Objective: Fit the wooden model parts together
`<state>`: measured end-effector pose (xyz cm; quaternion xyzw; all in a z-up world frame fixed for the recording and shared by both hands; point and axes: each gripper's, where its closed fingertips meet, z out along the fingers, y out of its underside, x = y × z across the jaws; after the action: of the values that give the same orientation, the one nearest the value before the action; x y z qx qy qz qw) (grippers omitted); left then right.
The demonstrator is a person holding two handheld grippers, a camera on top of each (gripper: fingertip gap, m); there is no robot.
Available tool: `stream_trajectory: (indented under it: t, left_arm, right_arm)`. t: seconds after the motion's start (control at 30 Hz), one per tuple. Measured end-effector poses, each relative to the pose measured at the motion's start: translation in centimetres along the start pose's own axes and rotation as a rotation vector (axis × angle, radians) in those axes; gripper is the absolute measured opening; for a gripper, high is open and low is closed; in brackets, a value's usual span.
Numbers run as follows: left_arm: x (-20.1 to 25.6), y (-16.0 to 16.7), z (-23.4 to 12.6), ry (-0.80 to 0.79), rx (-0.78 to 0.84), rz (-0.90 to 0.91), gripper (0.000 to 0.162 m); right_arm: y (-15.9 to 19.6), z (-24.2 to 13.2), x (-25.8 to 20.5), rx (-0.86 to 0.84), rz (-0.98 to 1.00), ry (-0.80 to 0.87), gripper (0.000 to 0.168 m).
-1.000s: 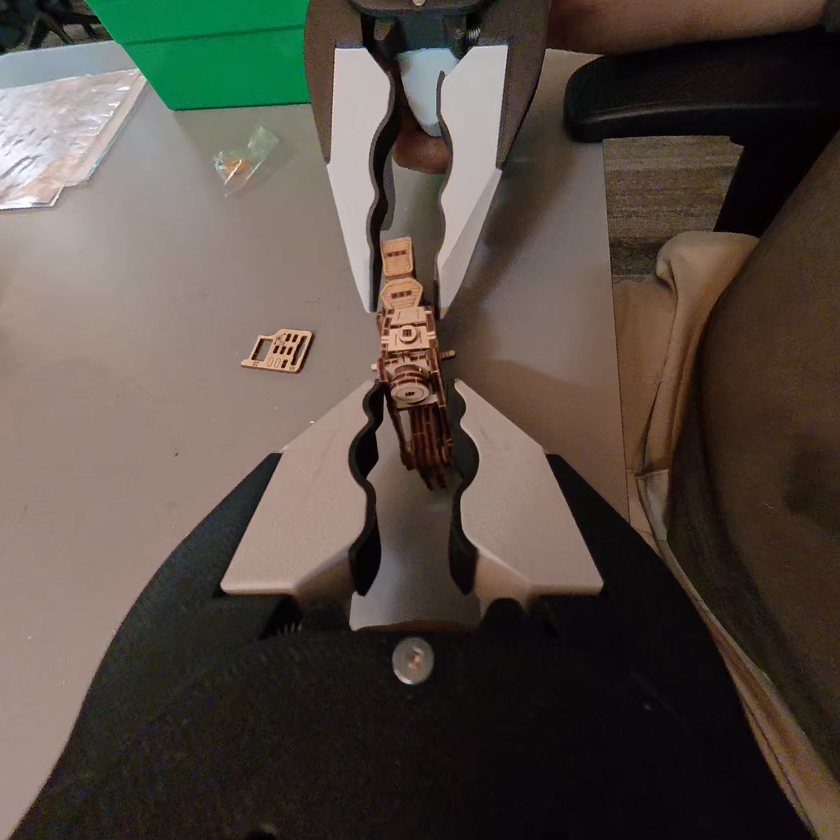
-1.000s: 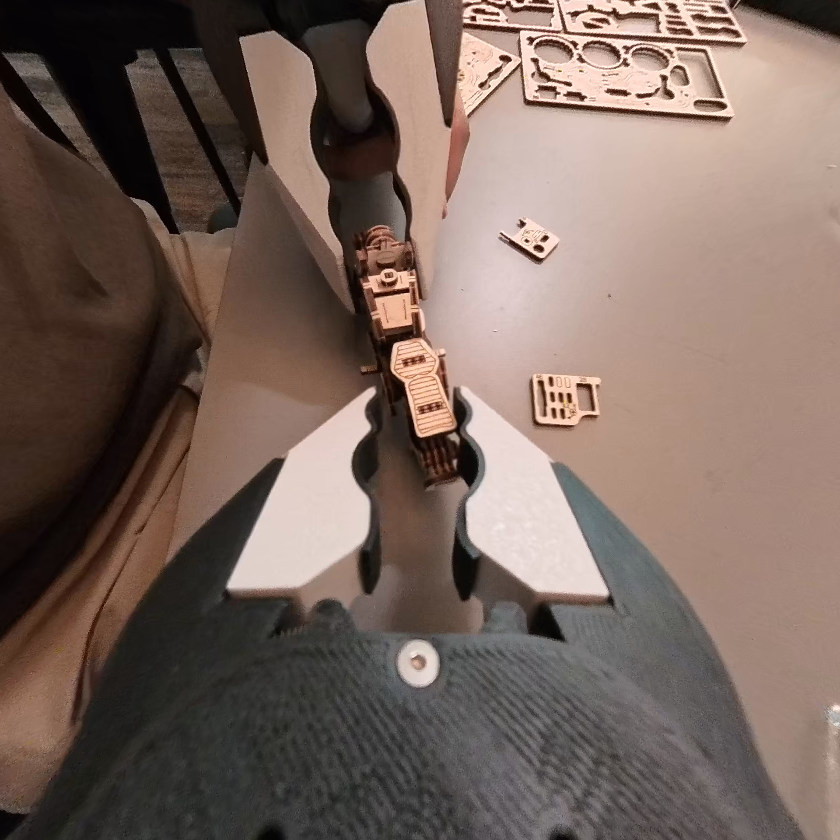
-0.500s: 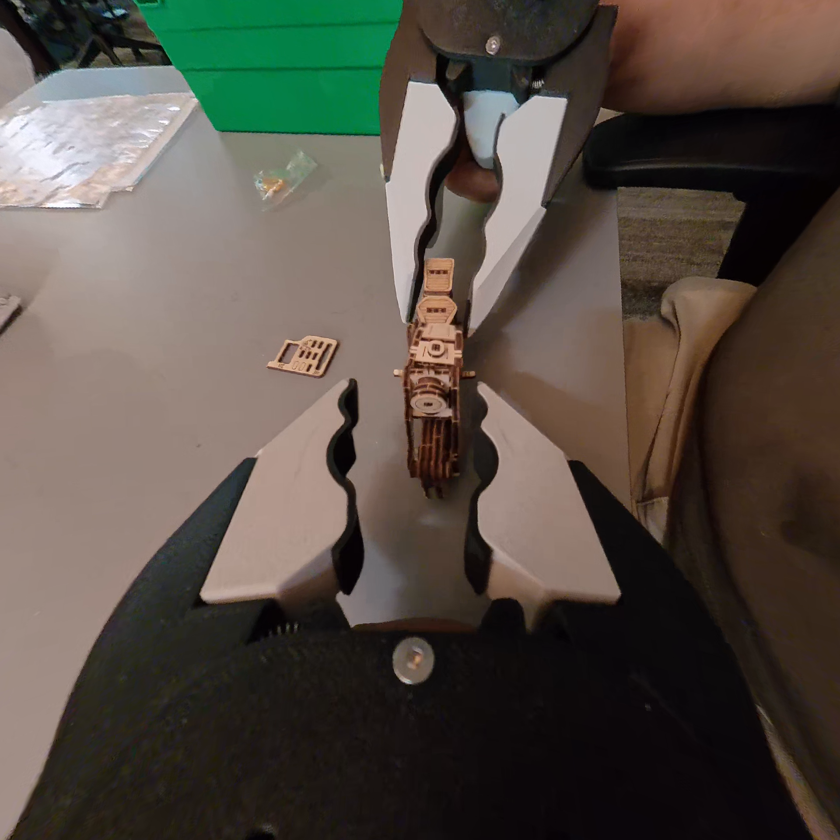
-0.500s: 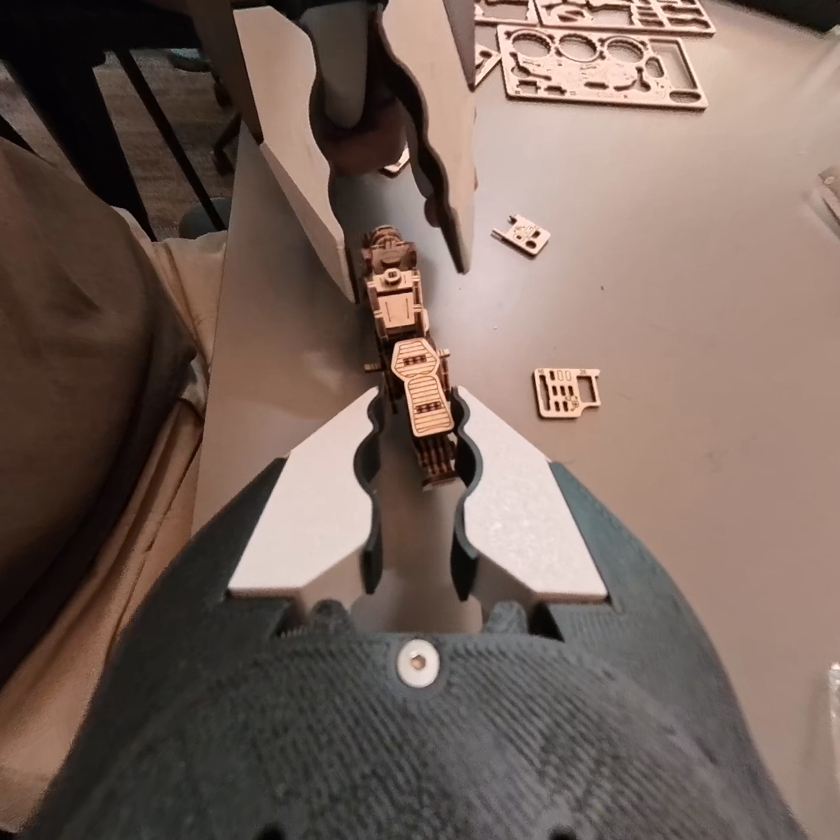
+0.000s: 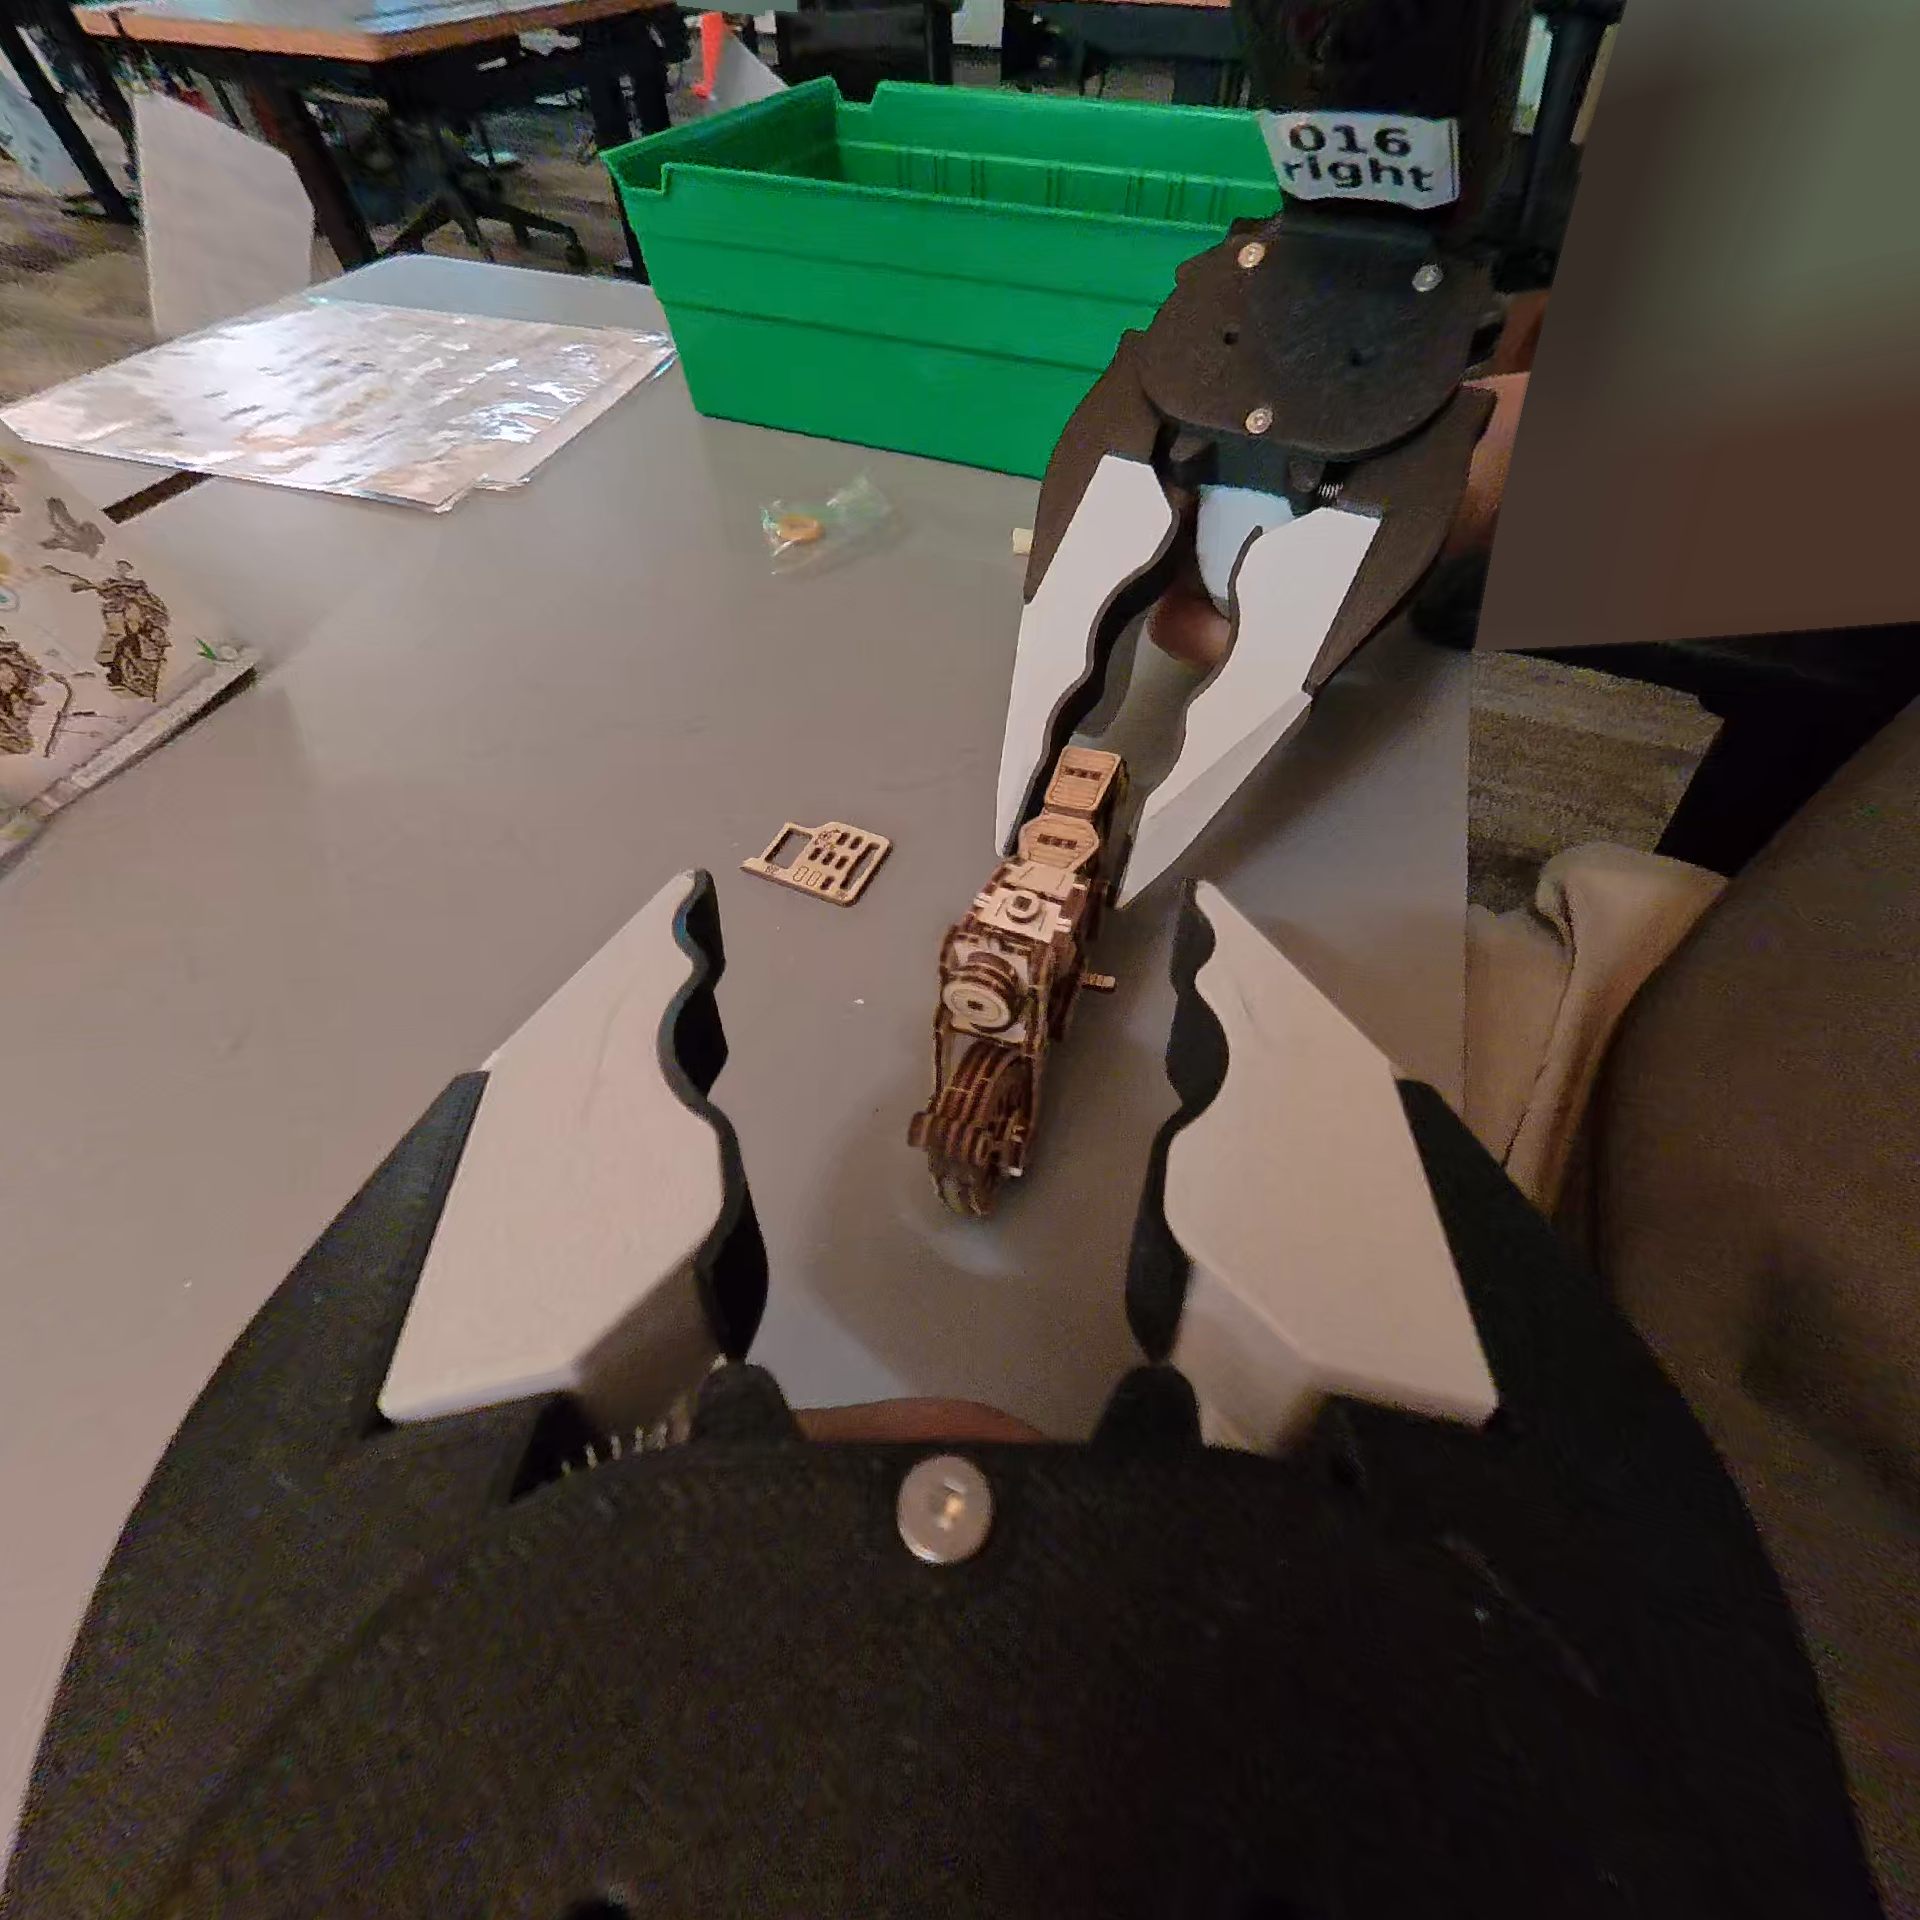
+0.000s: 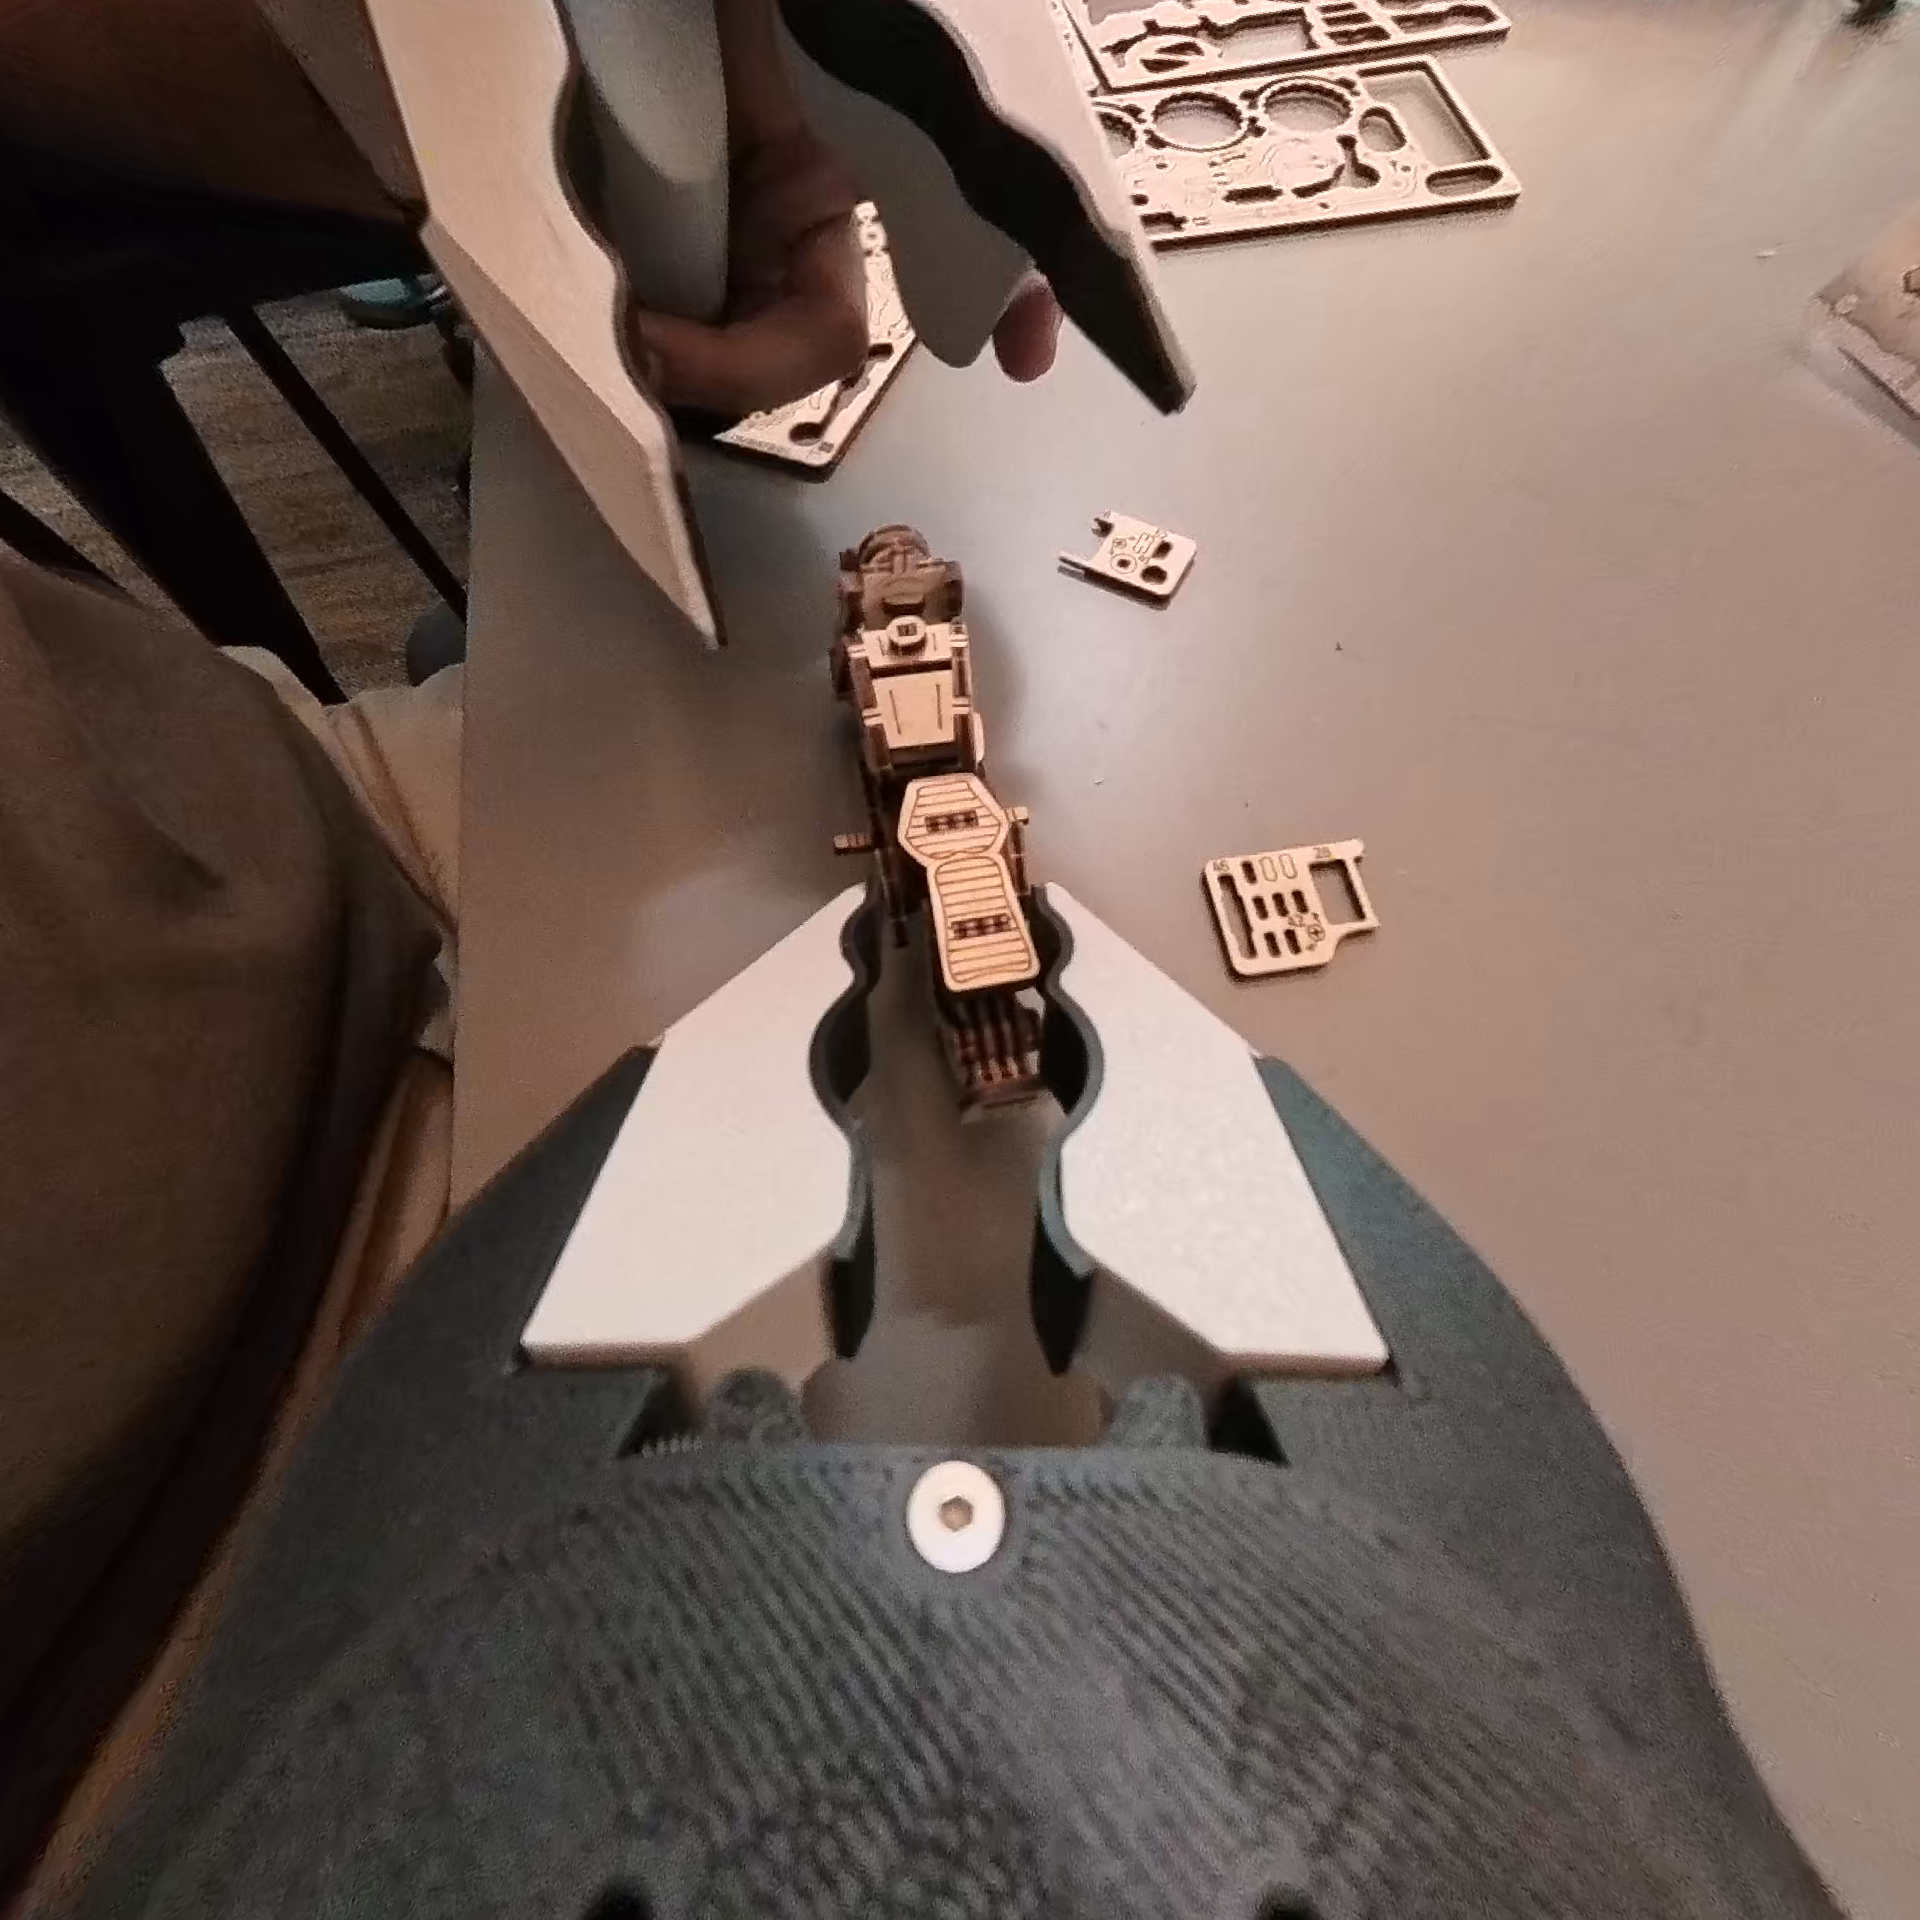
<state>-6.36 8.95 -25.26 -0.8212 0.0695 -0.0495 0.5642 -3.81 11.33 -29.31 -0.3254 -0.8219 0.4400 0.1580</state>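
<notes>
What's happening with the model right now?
The wooden model stands upright on the table. The right gripper straddles its rear end, close on both sides, though contact is unclear. The left gripper is wide open just off its front, holding nothing. A loose part lies flat beside it, untouched.

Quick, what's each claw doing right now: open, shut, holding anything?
Left claw: open, holding nothing, wooden model loose between its fingers.
Right claw: closed around the model's rear end.
</notes>
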Motion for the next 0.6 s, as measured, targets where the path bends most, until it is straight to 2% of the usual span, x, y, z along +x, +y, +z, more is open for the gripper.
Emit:
stream_trajectory:
  t: [0.3, 0.6]
  left_arm:
    - [1.0, 0.4, 0.2, 0.088, -0.026, -0.047, 0.083]
    - [0.9, 1.1, 0.3, 0.094, -0.045, -0.020, 0.082]
  right_arm:
    - [-0.2, 0.1, 0.1, 0.032, 0.074, 0.081, 0.027]
    - [-0.1, 0.0, 0.0, 0.050, 0.070, 0.051, 0.026]
